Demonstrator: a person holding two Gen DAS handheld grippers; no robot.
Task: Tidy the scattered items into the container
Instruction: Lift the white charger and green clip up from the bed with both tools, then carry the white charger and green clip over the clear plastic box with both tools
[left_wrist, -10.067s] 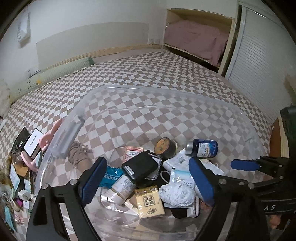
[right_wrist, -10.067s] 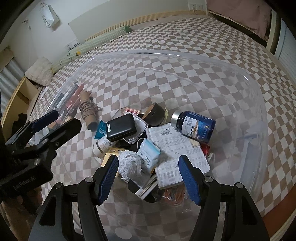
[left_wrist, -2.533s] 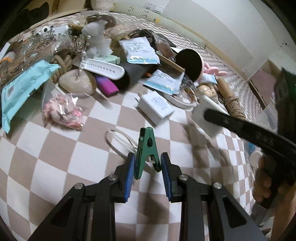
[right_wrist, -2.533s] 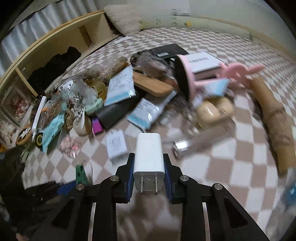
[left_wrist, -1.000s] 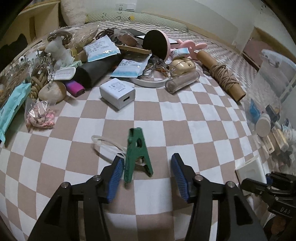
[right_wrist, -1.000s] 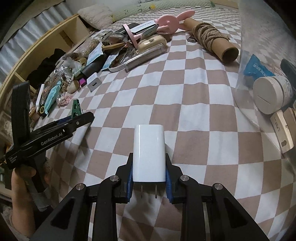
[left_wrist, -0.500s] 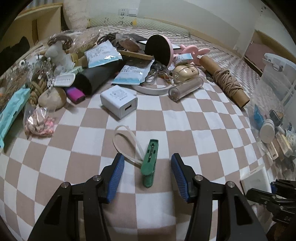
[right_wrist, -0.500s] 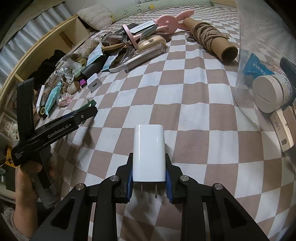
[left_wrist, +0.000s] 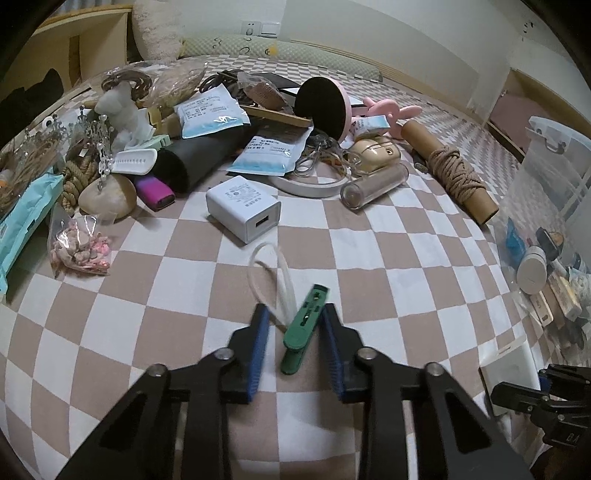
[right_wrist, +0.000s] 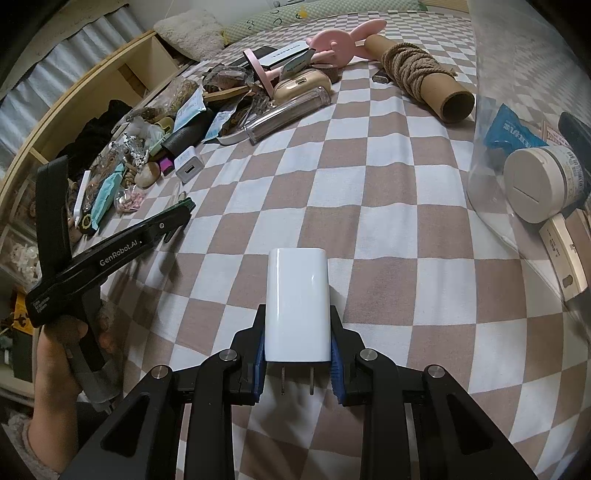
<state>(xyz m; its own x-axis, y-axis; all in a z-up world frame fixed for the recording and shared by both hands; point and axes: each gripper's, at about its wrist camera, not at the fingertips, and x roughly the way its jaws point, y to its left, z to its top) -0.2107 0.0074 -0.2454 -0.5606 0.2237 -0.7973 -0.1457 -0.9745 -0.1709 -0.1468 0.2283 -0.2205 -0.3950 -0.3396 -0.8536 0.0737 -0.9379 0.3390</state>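
1. The green clip (left_wrist: 304, 328) lies on the checkered bedspread (left_wrist: 388, 258), between the closing jaws of the left gripper (left_wrist: 293, 349); the right pad touches it, the left does not.
2. "GenRobot.AI" is printed on the left gripper's arm.
3. The right gripper (right_wrist: 297, 363) clenches a white plug adapter (right_wrist: 297, 302).
4. A second ago the left jaws stood wider.
5. The clear container (right_wrist: 517, 110) sits at the right, open bedspread before it.

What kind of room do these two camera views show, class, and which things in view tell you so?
Most likely a bedroom. The clutter lies on a bed with a checked cover, a long bolster pillow runs along the wall, and a fluffy cushion sits by an open wooden shelf unit.
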